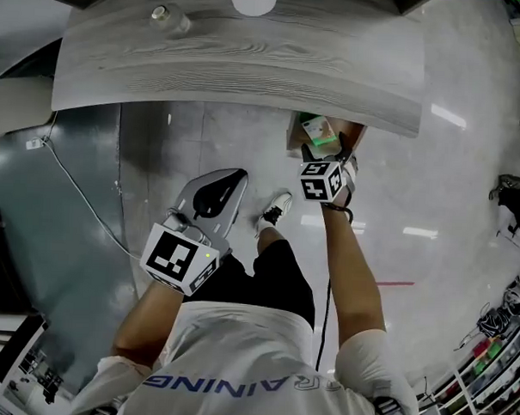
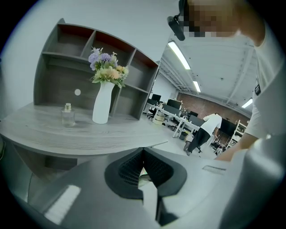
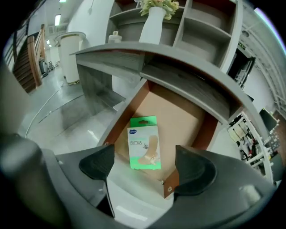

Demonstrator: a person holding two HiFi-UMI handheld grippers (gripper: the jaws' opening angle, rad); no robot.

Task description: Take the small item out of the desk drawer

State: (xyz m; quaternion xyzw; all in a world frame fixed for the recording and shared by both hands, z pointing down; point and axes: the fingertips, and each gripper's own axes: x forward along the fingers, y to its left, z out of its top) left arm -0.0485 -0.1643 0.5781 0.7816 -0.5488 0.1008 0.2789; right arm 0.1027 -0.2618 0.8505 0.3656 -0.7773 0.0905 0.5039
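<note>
Right gripper [image 3: 145,163], fingers apart, is hovering over drawer [image 3: 126,112], packet [image 3: 144,149] at 12 o'clock; descent needed; left gripper [image 2: 143,154] idling closed

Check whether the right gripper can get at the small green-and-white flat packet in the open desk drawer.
Probably yes: the right gripper hangs over the open brown-lined drawer, jaws apart, and the green-and-white flat packet lies alone on its floor, with nothing covering it.

So the small box [image 3: 144,143] is a flat green-and-white pack with a tan plaster strip pictured on it. It's lying face up on the tan floor of the pulled-out drawer [image 3: 121,119], tab end pointing to 12 o'clock. It's down toward the drawer's 7 o'clock corner, near the reddish-brown wall.
</note>
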